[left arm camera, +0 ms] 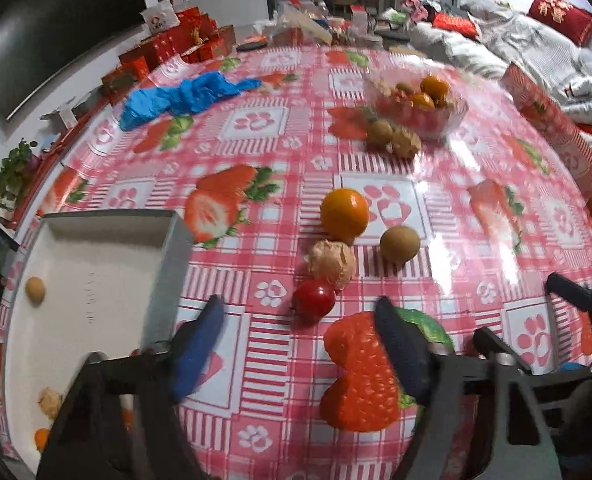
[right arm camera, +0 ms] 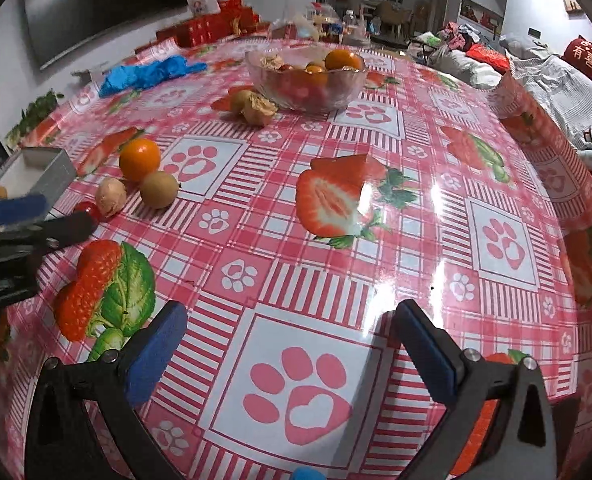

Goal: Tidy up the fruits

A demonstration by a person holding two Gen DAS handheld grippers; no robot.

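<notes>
My left gripper point(left arm camera: 300, 312) is open and empty, low over the table, just short of a red cherry tomato point(left arm camera: 314, 300). Behind the tomato lie a tan wrinkled fruit point(left arm camera: 332, 264), an orange point(left arm camera: 344, 213) and a brown round fruit point(left arm camera: 399, 244). A white tray point(left arm camera: 95, 264) at the left holds a small tan fruit point(left arm camera: 35, 290) and a few more pieces. A glass bowl point(right arm camera: 336, 92) of fruit stands far back, with two brown fruits point(right arm camera: 253, 107) beside it. My right gripper point(right arm camera: 291, 324) is open and empty over bare tablecloth. The left gripper also shows in the right wrist view point(right arm camera: 51, 216).
A crumpled blue glove point(left arm camera: 183, 96) lies at the far left of the table. Red boxes point(left arm camera: 167, 48) line the far edge. A black screen point(left arm camera: 55, 28) stands at the left, and a sofa with blankets point(left arm camera: 536, 48) at the right.
</notes>
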